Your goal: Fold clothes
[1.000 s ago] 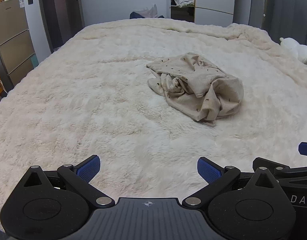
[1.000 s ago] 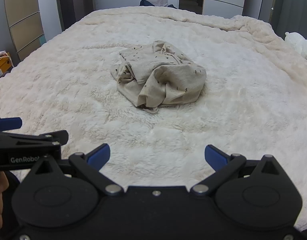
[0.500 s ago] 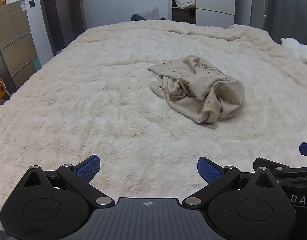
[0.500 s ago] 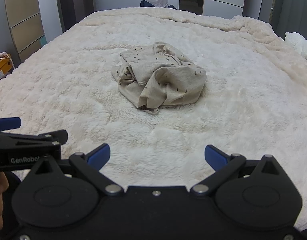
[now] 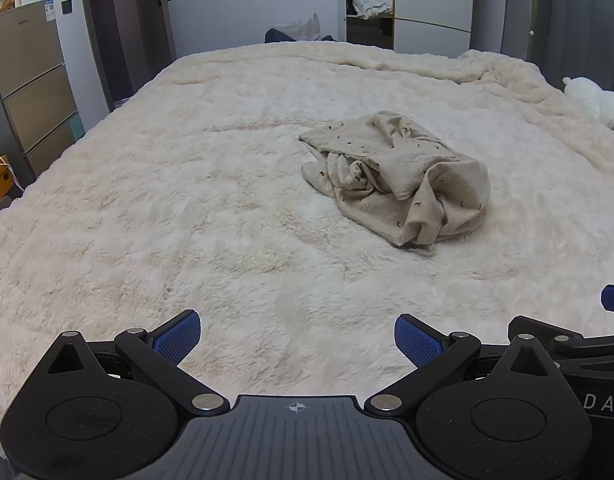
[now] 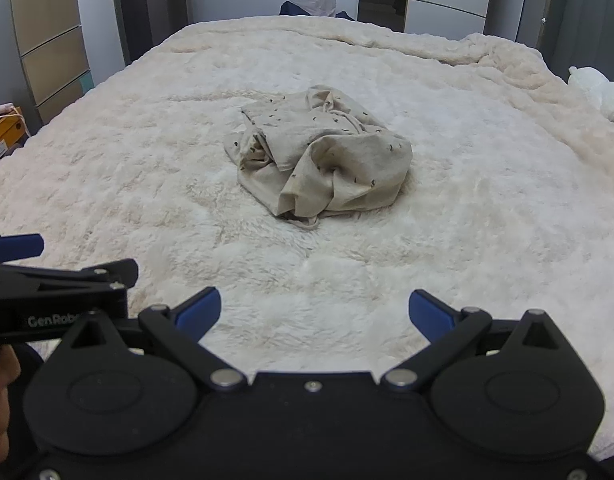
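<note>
Crumpled garment on the bed, both grippers held back from it.

At the left edge of the room a tan drawer cabinet is seen. The left gripper is held with its blue pads spread wide and nothing between them, above the near edge of the fluffy cream blanket. The beige speckled garment is bunched in a heap near the bed's middle, well apart from both tools. The right gripper is likewise spread and empty. A white plush toy is seen at the right edge.
</note>
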`<state>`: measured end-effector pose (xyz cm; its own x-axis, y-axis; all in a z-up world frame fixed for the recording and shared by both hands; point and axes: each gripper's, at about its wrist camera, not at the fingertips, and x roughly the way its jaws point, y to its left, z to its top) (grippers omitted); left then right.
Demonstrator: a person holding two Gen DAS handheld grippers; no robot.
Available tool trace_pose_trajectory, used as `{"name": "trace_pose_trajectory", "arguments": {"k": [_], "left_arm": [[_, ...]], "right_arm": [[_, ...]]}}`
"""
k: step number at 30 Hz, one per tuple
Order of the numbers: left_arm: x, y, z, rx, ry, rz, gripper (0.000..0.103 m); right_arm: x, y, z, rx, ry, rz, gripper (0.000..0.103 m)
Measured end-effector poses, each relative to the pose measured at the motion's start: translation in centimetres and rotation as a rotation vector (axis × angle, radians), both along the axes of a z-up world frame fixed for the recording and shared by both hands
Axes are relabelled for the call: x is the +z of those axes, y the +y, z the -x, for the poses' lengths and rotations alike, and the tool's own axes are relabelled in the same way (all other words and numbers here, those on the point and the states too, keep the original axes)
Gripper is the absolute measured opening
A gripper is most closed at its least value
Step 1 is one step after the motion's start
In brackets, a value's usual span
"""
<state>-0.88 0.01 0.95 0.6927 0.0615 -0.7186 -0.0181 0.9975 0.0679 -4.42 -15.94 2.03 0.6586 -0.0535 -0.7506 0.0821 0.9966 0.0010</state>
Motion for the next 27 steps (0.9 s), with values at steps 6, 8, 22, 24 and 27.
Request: {"name": "trace_pose_trajectory", "arguments": {"k": [6,8,22,24,27], "left_arm": [[0.17,0.24,0.07,0.002,-0.005,-0.001,0.103],[0.25,0.28,0.07,0.003,-0.006,-0.001,0.103],[0.53,0.23,0.24,0.009,-0.014,-0.013,0.103],[0.55,0.22,0.26,0.013,-0.016,-0.014,0.103],[0.59,0.24,0.20,0.015,-0.012,-0.011,0.103]], "right_arm": [[0.05,0.26,0.13,0.001,-0.005,0.001,0.101],[0.13,0.24,0.10,-0.001,-0.006,0.000,0.101],[0.30,0.30,0.06,0.001,-0.007,0.002,0.101],[0.36,0.32,0.14,0.004,-0.010,0.003,0.101],[0.40,0.36,0.30,0.004,-0.014,0.004,0.101]]}}
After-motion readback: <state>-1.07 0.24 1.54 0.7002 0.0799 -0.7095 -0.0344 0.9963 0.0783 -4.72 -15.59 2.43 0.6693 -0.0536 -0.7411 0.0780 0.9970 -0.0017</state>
